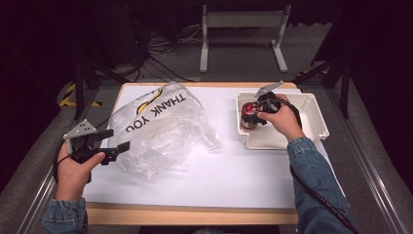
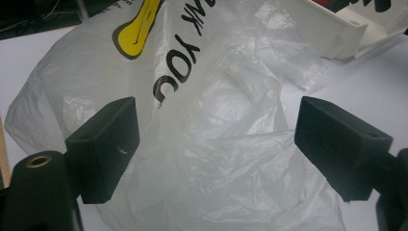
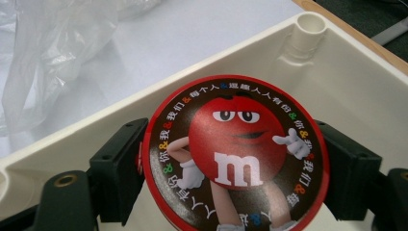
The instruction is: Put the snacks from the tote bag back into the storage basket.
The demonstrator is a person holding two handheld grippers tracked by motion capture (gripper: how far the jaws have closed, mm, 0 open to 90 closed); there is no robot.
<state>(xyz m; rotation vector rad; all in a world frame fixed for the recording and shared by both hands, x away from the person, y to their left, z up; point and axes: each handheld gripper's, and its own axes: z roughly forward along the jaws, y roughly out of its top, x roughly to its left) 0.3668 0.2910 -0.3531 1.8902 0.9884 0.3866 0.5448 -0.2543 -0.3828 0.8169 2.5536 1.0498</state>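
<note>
A red M&M's can (image 1: pixel 247 120) stands in the white tray (image 1: pixel 317 117) at the table's right. My right gripper (image 1: pixel 253 110) is shut on it, coming from above. In the right gripper view both black jaws press the sides of the can's round lid (image 3: pixel 235 144), with the tray wall (image 3: pixel 298 62) behind. A crumpled clear plastic bag (image 1: pixel 160 129) printed "THANK YOU" lies at centre left. My left gripper (image 1: pixel 118 139) stands open beside the bag's left edge. In the left gripper view its jaws are wide apart with the bag (image 2: pixel 216 96) ahead and nothing gripped.
White paper (image 1: pixel 234 175) covers the wooden table. A corner of the tray (image 2: pixel 337 33) lies beyond the bag in the left gripper view. Past the table's far edge are a metal stand (image 1: pixel 243 29) and cables on the floor.
</note>
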